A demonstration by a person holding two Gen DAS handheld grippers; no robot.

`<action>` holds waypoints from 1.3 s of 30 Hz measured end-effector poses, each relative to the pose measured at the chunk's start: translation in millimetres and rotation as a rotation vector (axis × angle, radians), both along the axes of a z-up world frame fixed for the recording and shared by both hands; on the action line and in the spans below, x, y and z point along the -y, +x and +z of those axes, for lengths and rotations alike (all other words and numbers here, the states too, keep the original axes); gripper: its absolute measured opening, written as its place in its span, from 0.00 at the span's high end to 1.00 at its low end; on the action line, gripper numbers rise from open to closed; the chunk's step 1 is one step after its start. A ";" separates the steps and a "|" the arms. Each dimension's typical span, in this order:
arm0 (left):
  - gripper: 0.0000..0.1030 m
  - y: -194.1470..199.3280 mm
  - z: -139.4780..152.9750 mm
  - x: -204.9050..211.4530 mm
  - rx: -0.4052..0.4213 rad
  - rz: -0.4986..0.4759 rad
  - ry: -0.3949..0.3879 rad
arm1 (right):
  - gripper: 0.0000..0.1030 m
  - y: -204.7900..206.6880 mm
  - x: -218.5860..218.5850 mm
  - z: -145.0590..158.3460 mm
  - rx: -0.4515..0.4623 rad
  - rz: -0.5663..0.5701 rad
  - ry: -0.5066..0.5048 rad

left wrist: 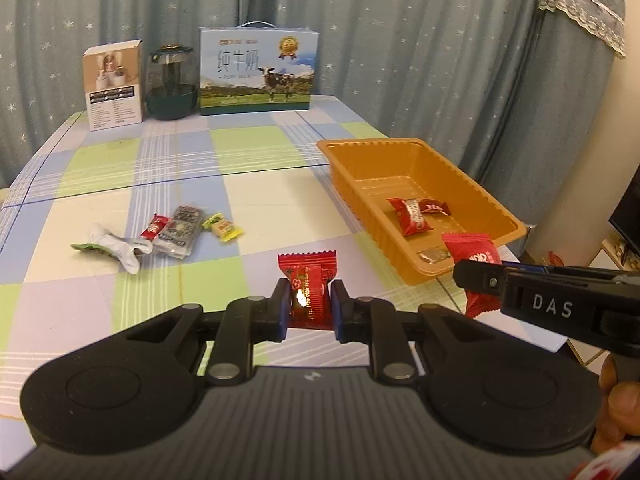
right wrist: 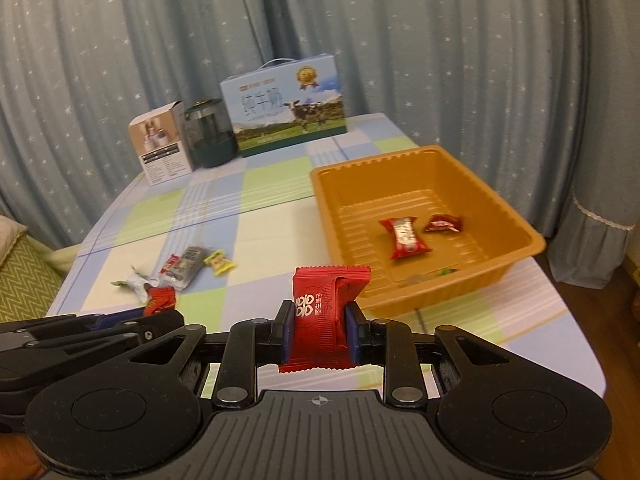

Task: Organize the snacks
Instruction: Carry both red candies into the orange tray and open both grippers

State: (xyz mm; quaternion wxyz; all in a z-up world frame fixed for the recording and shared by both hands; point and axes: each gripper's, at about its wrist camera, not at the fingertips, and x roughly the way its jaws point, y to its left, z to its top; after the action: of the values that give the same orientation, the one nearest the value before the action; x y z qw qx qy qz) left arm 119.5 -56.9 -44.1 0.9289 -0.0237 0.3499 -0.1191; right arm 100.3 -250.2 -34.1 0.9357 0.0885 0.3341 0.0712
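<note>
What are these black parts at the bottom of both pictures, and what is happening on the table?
They are two hand-held grasping devices; a person carries one in each hand. Each picture comes from a camera on one device, looking forward along its fingers. The left tool is shut on a dark red candy. The right tool is shut on a bigger red packet. On the checked tablecloth sits an orange tray with wrapped sweets inside. A small pile of loose snacks lies to its left. Behind stand a milk carton, a dark jar and a small box.
</note>
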 end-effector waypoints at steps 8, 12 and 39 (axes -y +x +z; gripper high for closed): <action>0.82 0.3 8.7 17.0 0.011 -0.035 0.003 | 0.74 -4.6 18.5 6.3 0.005 -0.045 -0.007; 0.82 4.5 12.2 25.2 0.014 -0.055 0.003 | 0.74 -4.4 28.9 9.3 0.006 -0.064 -0.008; 0.82 92.7 0.1 100.7 -0.003 -0.211 0.011 | 0.74 69.2 95.0 -13.2 -0.043 -0.108 -0.066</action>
State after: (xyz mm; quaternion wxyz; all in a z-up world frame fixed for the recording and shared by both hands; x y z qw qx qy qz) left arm 212.2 -157.6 -44.0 0.9108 0.0178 0.3524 -0.2142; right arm 169.5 -345.3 -47.2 0.9331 0.0770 0.3511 0.0078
